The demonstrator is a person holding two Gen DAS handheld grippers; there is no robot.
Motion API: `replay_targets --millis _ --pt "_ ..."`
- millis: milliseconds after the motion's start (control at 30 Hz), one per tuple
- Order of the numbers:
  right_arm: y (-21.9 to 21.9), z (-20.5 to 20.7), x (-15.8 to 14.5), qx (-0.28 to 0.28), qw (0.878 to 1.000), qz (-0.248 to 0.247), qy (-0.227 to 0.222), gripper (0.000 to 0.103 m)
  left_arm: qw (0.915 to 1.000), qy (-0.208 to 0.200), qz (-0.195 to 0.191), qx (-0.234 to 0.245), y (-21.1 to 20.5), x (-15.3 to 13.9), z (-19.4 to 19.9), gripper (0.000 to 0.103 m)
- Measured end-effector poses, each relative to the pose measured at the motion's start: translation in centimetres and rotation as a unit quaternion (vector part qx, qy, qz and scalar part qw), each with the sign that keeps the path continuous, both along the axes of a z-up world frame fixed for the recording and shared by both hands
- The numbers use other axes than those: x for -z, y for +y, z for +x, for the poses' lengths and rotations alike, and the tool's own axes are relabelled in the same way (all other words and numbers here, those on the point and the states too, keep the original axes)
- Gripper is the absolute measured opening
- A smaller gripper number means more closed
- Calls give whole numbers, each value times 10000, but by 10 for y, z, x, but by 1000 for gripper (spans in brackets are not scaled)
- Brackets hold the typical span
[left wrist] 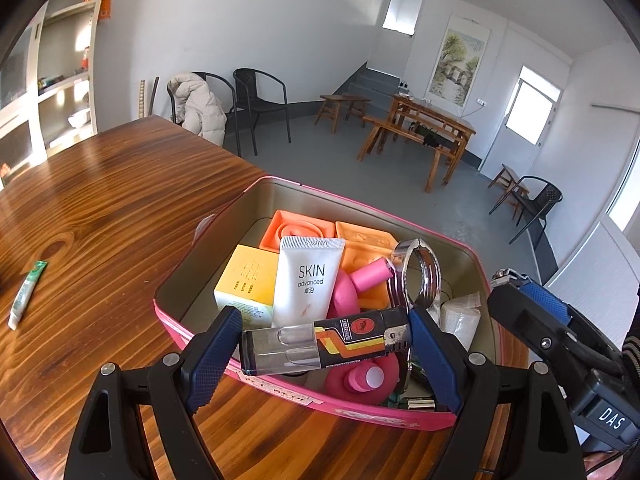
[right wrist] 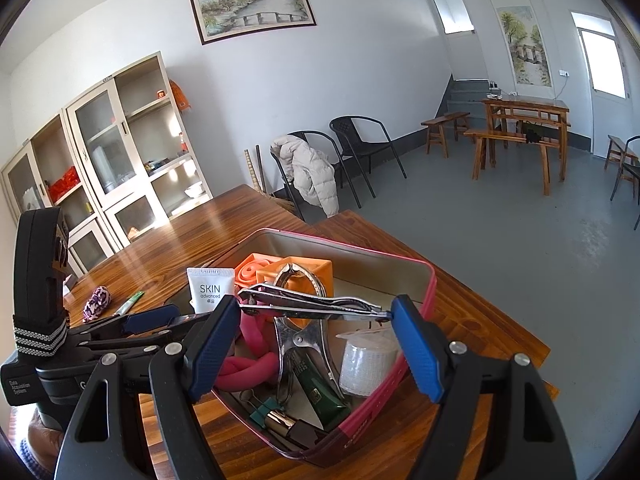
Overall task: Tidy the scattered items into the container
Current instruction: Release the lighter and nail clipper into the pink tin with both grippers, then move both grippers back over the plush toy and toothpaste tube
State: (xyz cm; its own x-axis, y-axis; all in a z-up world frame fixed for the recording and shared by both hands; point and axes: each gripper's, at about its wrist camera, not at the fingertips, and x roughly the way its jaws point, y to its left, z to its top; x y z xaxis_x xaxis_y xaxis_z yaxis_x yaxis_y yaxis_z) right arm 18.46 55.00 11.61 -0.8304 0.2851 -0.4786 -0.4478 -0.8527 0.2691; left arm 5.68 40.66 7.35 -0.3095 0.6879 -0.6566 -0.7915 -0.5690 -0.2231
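the left gripper (left wrist: pixel 326 346) is clamped endwise on a lighter (left wrist: pixel 324 342) with a clear tank and a black, orange-striped body, held across and just above the near rim of the pink tin (left wrist: pixel 304 398). the right gripper (right wrist: pixel 316 310) is clamped the same way on a metal nail clipper (right wrist: pixel 316 305), also held level over the tin. only the right wrist view shows that clipper; only the left wrist view shows the lighter.

inside the tin both views show the white skin tube (left wrist: pixel 306 280), orange silicone moulds (left wrist: pixel 298 230), a pink foam curler (right wrist: pixel 244 374), a large metal clip (left wrist: pixel 418 276) and a wrapped white pack (right wrist: pixel 366 362). the left wrist view alone shows a yellow box (left wrist: pixel 244 276) beside the tube. the right wrist view alone shows a dark green tube (right wrist: pixel 320 392) and a teal binder clip (right wrist: pixel 262 408) at the tin's near corner.

outside the tin, well to its left on the wooden table (left wrist: pixel 100 184), lies a small green-and-white tube (left wrist: pixel 26 294); the right wrist view adds a purple patterned item (right wrist: pixel 96 303) near it.
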Motion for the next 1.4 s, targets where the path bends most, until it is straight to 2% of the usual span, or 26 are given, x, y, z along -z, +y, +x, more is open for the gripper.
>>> replay_targets --millis 200,267,300,333,800,1400 --pt "-1 -2 0 -14 10000 13 -17 81 9999 -167 -9 26 4 8 -7 86" --pt "-1 -2 1 -14 10000 5 -21 81 9998 -171 59 34 3 7 -8 92" --pt "-1 -2 1 -14 10000 1 -27 81 9998 -149 94 28 1 7 -7 99" --pt "-1 -2 1 -14 10000 -5 -29 81 9999 -90 116 -23 0 6 -7 101" --pt "-14 -14 3 -249 9996 66 -141 81 9983 -137 268 -491 -34 0 -21 101" --pt "-30 -23 6 -430 9987 56 -278 82 9963 -165 158 -828 -58 7 -27 101"
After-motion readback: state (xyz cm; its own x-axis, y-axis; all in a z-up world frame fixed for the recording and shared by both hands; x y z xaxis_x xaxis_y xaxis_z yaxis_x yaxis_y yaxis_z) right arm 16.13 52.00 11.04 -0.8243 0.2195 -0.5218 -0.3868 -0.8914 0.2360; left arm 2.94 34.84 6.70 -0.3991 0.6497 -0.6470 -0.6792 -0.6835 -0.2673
